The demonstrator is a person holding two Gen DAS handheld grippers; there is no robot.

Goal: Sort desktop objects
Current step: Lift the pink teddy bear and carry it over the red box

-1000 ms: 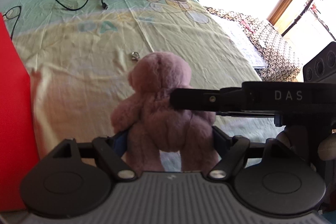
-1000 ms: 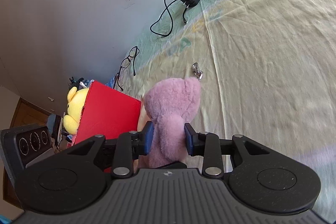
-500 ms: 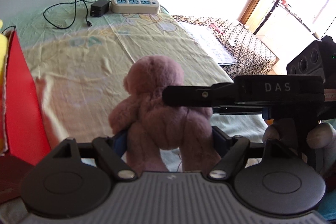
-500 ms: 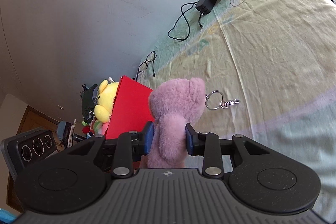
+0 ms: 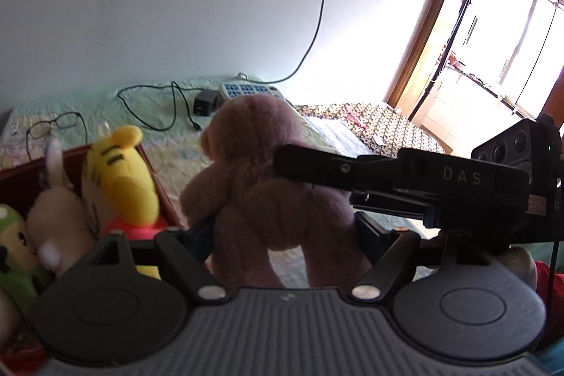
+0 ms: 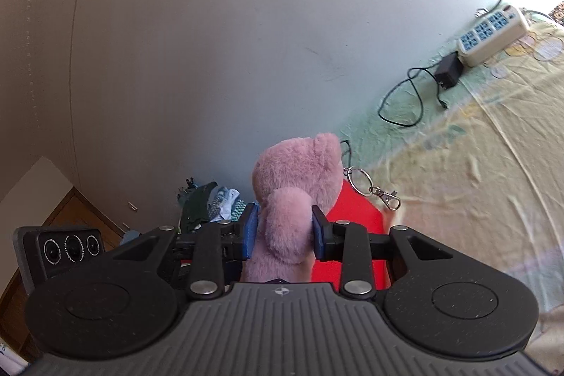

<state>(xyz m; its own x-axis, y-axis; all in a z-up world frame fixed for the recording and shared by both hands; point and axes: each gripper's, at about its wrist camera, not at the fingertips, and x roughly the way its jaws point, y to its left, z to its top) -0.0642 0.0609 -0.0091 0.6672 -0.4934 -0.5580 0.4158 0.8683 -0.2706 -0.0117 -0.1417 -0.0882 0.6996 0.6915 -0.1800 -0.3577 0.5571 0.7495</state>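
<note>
A pink teddy bear (image 5: 261, 171) hangs in the air, seen from behind and held by both grippers. My left gripper (image 5: 282, 231) is shut on its lower body, with the blue pads pressed into both hips. My right gripper (image 6: 283, 233) is shut on one arm of the pink bear (image 6: 299, 171); in the left wrist view its black finger (image 5: 317, 166) comes in from the right. A key ring (image 6: 373, 185) dangles from the bear's head. The red box (image 5: 158, 189) lies below and to the left. It holds a yellow tiger plush (image 5: 120, 178), a beige bunny plush (image 5: 56, 210) and a green plush (image 5: 14, 242).
A power strip (image 5: 250, 90), a black charger with its cable (image 5: 204, 103) and glasses (image 5: 53, 125) lie on the yellow-green cloth by the wall. Papers (image 5: 338, 133) rest on a patterned cover at the right. A heap of clothes (image 6: 208, 203) sits beyond the red box (image 6: 352, 210).
Both grippers have lifted the pink bear off the cloth and carried it toward the red box. The plush toys inside the box have come into view, and the key ring now dangles.
</note>
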